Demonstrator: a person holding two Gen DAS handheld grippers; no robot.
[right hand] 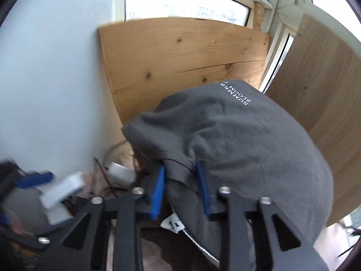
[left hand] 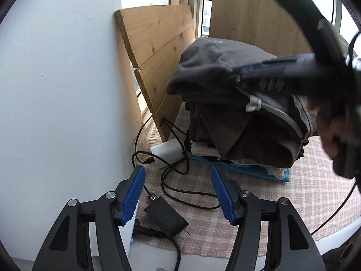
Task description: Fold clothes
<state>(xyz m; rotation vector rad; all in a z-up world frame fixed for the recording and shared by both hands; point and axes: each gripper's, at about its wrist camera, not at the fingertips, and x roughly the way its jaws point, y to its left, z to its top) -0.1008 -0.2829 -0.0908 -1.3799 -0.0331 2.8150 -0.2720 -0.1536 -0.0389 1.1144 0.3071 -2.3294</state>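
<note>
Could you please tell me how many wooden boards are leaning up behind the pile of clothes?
2. A knotty pine board leans against the white wall, left of the pile of clothes; a smoother oak-toned panel stands behind the pile. Others may be hidden behind it.

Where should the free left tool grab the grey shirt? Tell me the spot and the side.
Take the grey shirt by its loose left corner, drooping off the pile, coming from the wall side. That fold hangs clear, away from the right tool, which already pinches the hem. The left tool is open.
</note>
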